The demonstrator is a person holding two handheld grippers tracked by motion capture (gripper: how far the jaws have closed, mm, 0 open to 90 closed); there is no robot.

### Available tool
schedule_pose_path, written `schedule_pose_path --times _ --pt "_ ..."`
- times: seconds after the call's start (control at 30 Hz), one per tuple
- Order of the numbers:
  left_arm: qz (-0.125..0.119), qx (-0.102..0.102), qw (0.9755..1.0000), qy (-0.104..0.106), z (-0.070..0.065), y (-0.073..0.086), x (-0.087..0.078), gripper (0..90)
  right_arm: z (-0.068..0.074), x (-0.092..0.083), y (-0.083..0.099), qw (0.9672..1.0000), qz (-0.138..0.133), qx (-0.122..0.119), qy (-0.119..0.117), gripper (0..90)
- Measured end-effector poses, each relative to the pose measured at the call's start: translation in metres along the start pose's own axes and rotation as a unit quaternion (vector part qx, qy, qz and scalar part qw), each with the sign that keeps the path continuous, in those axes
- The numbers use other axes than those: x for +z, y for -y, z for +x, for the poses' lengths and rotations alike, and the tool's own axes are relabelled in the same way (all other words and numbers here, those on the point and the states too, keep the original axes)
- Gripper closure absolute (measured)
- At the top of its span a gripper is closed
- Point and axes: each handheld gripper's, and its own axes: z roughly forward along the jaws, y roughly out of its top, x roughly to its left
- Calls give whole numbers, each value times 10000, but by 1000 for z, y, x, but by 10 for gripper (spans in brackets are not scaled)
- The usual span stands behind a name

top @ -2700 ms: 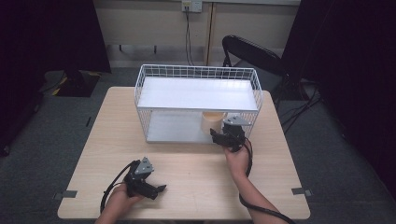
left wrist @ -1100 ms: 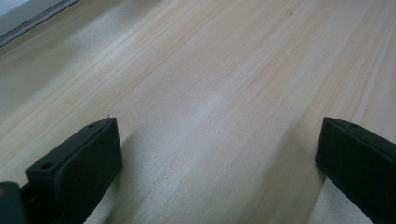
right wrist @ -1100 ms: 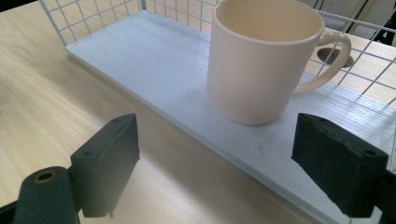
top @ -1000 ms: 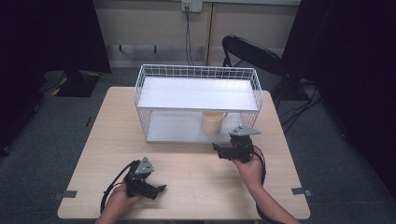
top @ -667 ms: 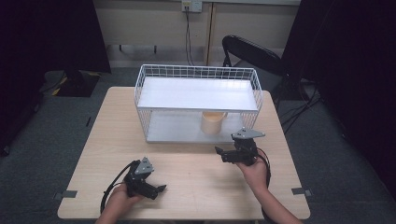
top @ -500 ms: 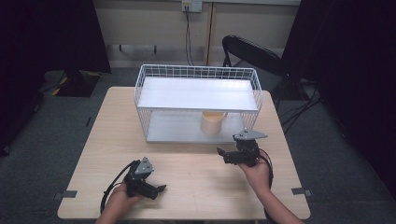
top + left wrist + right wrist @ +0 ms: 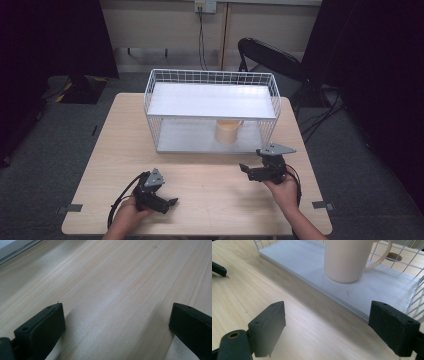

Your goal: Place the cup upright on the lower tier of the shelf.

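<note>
Now both empty and spread: right gripper [image 7: 250, 172] near mug [image 7: 347, 258] on rack [image 7: 210, 137] lower shelf, left gripper [image 7: 167, 204] over table [image 7: 210, 190]; risk of clipping rack wires or tipping mug on re-entry.

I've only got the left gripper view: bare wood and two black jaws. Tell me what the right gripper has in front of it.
Observer: A cream mug stands upright on the lower shelf of a white wire rack, ahead of the right gripper.
Operator: Report that gripper's state.
Observer: Its jaws stand wide apart with nothing between them; it sits over the table, clear of the rack.
Operator: Give me the handle's direction.
Observer: In the right gripper view the handle points right, toward the rack's wire end wall.
Operator: Now place my left gripper.
Observer: The left gripper is open, low over the table's near left part, far from the rack.
</note>
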Motion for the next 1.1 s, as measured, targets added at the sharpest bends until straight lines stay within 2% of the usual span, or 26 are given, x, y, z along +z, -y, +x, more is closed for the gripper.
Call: schedule_pose_path --times 0.77,0.97,1.1 --pt "-2 -2 10000 0 0 0 0 0 -5 -11 33 9998 174 -40 -124 131" --pt "3 -5 10000 -10 0 0 0 0 -3 -10 43 9990 301 -148 -290 131" --pt "1 -6 10000 -9 0 0 0 0 -3 -8 48 9984 438 -191 -308 132"
